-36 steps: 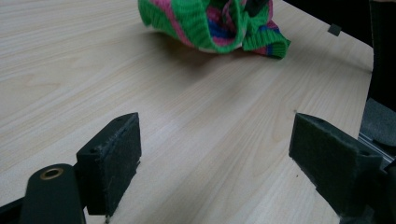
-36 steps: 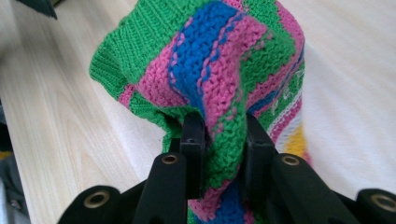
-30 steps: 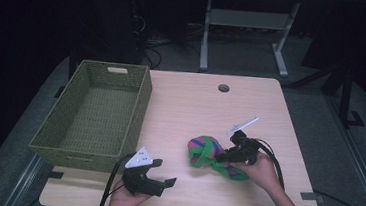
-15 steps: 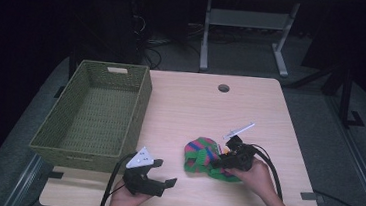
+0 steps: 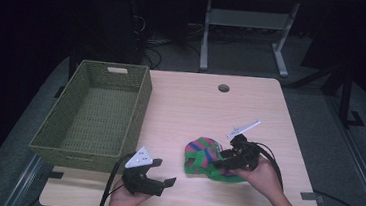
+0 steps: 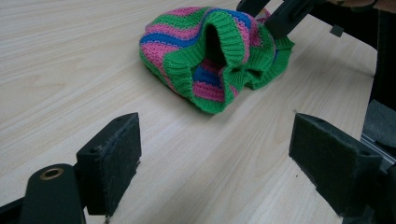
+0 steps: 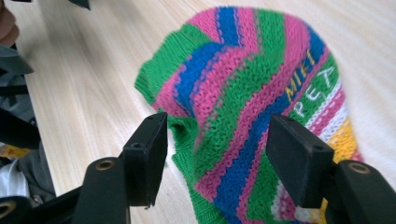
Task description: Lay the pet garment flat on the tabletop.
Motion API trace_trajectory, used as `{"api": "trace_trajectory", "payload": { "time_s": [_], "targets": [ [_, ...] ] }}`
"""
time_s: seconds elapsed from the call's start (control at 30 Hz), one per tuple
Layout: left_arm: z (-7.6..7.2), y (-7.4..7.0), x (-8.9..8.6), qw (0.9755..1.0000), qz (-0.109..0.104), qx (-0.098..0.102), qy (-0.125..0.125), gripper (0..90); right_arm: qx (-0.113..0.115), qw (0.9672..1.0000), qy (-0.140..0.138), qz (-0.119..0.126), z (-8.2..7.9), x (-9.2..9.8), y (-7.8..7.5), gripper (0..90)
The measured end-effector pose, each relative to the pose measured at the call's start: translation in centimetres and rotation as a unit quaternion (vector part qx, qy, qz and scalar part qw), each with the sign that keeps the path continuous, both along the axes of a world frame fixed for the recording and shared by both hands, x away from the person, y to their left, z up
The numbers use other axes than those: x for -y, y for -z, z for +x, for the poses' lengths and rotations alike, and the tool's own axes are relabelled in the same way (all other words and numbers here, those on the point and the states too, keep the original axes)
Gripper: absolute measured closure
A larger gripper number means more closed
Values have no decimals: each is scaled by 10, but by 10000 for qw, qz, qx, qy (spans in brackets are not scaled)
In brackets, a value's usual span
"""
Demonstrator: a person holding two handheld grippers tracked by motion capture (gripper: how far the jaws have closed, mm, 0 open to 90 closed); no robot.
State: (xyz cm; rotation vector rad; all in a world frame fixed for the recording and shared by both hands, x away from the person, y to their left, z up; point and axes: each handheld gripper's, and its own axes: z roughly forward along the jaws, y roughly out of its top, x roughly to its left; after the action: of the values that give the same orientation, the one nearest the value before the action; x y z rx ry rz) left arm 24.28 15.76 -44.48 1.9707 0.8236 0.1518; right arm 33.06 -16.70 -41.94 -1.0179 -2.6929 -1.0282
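Right gripper (image 5: 227, 159) sits at the knit hat (image 5: 206, 157); its jaws have just been opening and now stand apart, with a fold of the knit between them but the pads not pressing on it (released, as far as the right gripper view shows). Hat lies crumpled on the table (image 5: 191, 103), right of centre near the front edge, striped green/pink/blue, and its green ribbed opening (image 6: 219, 51) faces the left gripper (image 5: 157, 173). Left gripper's jaws are wide open with nothing in them; it is parked low at the front edge, with bare wood between it and the hat. The hat lies directly ahead of the right jaws and touches them, so the right hand is clearly the nearer one; from the left jaws it lies ahead and slightly right. Its long axis runs roughly across the table, from the left gripper's side toward the right hand. Woven basket (image 5: 94, 115) stands at the left, well apart from the hat. I see nothing in the way.
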Motion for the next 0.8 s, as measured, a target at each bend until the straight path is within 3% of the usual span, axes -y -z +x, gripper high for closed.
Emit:
{"api": "trace_trajectory", "payload": {
  "time_s": [0.13, 0.2, 0.37, 0.57, 0.8],
  "targets": [
    [1, 0, 0, 10000, 8, 22, 2, 164, 234, 9996, -108, 66, -6, -2, -15, 412],
    [1, 0, 0, 10000, 26, 22, 11, 164, 443, 9986, -287, 53, -10, -8, -23, 452],
    [1, 0, 0, 10000, 39, 40, 28, 164, 623, 9954, -722, -21, -17, -26, -31, 515],
    [0, 0, -1, 10000, -10, 11, 8, 164, 779, 9898, -1083, -501, -11, -46, -16, 505],
    [0, 0, 0, 10000, 28, 9, 3, 164, 484, 9887, -1193, -763, -1, -58, 15, 509]
  ]
}}
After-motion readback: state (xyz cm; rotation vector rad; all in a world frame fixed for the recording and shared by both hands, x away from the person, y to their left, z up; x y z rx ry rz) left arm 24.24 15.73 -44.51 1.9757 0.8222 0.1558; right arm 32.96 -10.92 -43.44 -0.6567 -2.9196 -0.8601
